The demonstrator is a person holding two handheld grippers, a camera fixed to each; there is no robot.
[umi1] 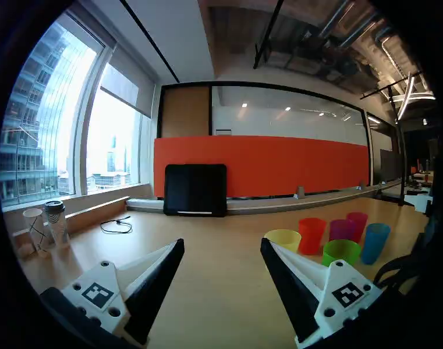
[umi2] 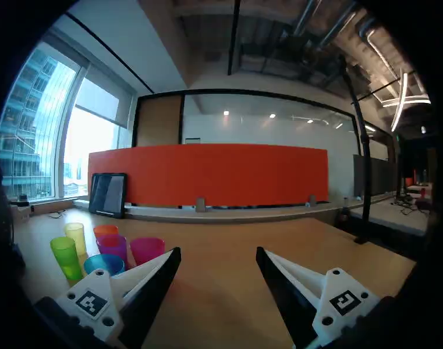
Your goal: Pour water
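Several coloured plastic cups stand in a cluster on the wooden table [umi1: 221, 279]. In the left gripper view they sit ahead and to the right: yellow cup [umi1: 283, 238], red cup [umi1: 311, 234], purple cup [umi1: 341, 229], pink cup [umi1: 357, 222], blue cup [umi1: 375, 242], green cup [umi1: 341, 251]. My left gripper [umi1: 221, 244] is open and holds nothing, low over the table. In the right gripper view the same cups stand to the left: green cup [umi2: 66, 257], yellow cup [umi2: 75, 237], blue cup [umi2: 105, 264], pink cup [umi2: 146, 249]. My right gripper [umi2: 217, 253] is open, its left finger beside the blue cup.
Two paper coffee cups [umi1: 46, 227] stand by the window ledge at the left. A black tablet [umi1: 195, 189] leans against the orange partition [umi1: 268, 166] at the back, with a thin black cable [umi1: 116, 225] on the table near it. A black post [umi2: 364, 174] rises at the table's right edge.
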